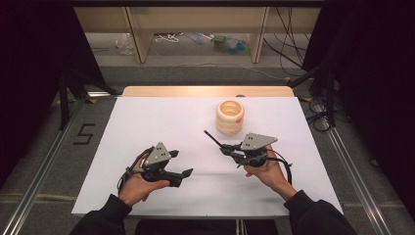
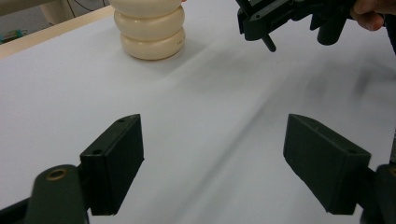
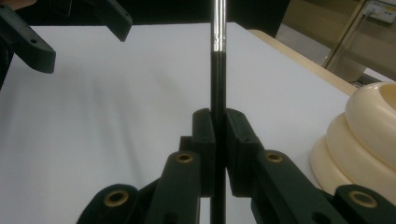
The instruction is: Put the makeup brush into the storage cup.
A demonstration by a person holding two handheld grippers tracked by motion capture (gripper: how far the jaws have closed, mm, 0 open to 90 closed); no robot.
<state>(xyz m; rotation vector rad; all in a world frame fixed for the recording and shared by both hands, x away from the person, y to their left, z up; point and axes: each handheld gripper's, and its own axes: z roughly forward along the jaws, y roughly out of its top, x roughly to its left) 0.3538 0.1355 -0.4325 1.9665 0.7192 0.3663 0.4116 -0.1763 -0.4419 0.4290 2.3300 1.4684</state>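
A cream ribbed holder (image 1: 229,117), shaped like stacked rings with an orange mark on its side, stands on the white table sheet (image 1: 161,117) right of centre. My right gripper (image 1: 226,147) hovers in front of it, shut on a thin black rod (image 1: 213,138) that points up and to the left. In the right gripper view the jaws (image 3: 219,140) clamp the rod (image 3: 218,84), which has a silver band, and the holder (image 3: 366,135) is at the right. My left gripper (image 1: 181,163) is open at the front left. Its wide-apart jaws (image 2: 215,158) hold nothing; the holder (image 2: 150,30) lies ahead.
The table's wooden far edge (image 1: 205,91) shows beyond the sheet. Behind it are wooden frame legs (image 1: 139,34), cables and clutter on the floor. Dark curtains flank both sides. The right gripper (image 2: 289,18) shows at the top of the left gripper view.
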